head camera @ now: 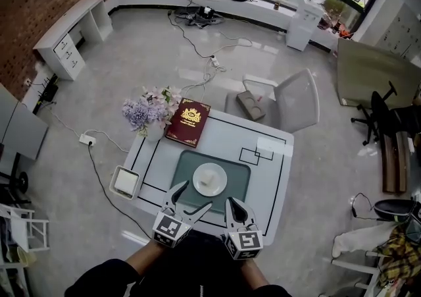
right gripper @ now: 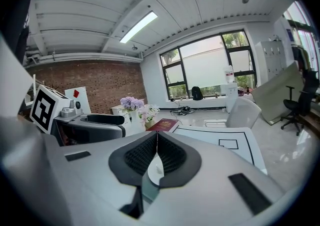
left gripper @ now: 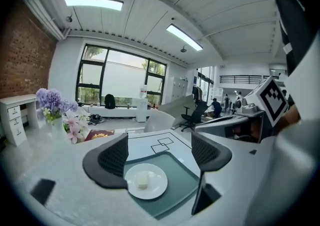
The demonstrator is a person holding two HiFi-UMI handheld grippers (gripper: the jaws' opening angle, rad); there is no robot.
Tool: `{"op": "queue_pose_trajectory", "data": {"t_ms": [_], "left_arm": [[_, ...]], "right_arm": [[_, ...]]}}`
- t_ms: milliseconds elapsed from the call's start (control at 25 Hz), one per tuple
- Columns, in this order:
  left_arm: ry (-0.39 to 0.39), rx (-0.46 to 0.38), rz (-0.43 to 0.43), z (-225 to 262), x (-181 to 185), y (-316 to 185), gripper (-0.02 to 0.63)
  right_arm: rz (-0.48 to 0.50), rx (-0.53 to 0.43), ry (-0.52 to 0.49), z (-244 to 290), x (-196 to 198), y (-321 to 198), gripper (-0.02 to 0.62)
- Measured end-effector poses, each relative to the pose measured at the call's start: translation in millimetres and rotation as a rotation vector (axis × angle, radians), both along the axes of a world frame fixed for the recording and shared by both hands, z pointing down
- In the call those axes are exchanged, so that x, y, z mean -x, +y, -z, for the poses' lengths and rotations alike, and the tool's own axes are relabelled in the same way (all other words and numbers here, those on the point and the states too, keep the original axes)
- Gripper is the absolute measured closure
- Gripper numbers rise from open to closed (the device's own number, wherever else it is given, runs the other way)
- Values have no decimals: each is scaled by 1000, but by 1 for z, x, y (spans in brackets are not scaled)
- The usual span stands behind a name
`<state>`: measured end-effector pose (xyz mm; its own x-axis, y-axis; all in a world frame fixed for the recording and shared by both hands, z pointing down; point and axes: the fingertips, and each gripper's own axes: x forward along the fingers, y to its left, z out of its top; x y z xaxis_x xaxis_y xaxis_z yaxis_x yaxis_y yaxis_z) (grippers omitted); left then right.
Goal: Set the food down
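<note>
A small pale piece of food (left gripper: 143, 180) lies on a white plate (head camera: 210, 179) that rests on a grey-green mat (head camera: 191, 161) on the white table (head camera: 266, 180). In the left gripper view the plate (left gripper: 146, 181) sits just beyond and below the jaws. My left gripper (head camera: 196, 195) stands open at the near edge of the mat, with nothing between its fingers (left gripper: 116, 159). Beside it, near the table's front edge, my right gripper (head camera: 237, 205) is shut with nothing in it; in its own view its pads (right gripper: 165, 154) meet.
A dark red book (head camera: 188, 122) and a vase of flowers (head camera: 148, 112) stand at the table's far left. A white box (head camera: 125, 182) sits by the left edge. A grey chair (head camera: 289, 101) stands behind the table. Cables and a power strip (head camera: 87, 138) lie on the floor.
</note>
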<state>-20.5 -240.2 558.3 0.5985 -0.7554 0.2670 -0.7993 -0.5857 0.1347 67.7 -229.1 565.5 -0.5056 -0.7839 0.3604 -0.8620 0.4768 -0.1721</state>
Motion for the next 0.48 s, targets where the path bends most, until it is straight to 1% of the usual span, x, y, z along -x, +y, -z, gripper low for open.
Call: {"op": "queue_pose_trajectory", "data": {"t_ms": [80, 120, 160, 200, 240, 280, 320, 400, 440, 480], "left_arm": [[-6, -16, -17, 4, -5, 8, 236], [-25, -31, -23, 8, -6, 12, 278], [-47, -47, -27, 10, -6, 15, 340], [-63, -60, -29, 12, -6, 17, 387], [-70, -68, -30, 14, -6, 18, 401], [-70, -73, -27, 14, -6, 19, 414], [-68, -77, -22, 15, -5, 20, 441], [-66, -86, -15, 17, -2, 21, 549], [-67, -89, -16, 17, -2, 22, 580], [-71, -89, -22, 17, -2, 23, 590]], "right_arm": [[-4, -16, 0, 9, -1, 3, 585], [-3, -26, 3, 12, -1, 5, 585], [5, -36, 6, 14, -1, 7, 584], [16, -44, 9, 14, 0, 9, 586], [26, -47, 11, 13, 1, 11, 585], [33, -45, 13, 12, 2, 13, 585], [39, -42, 15, 12, 3, 15, 584], [46, -38, 15, 12, 5, 18, 585], [49, -38, 13, 12, 5, 19, 586], [52, -40, 12, 13, 6, 21, 586]]}}
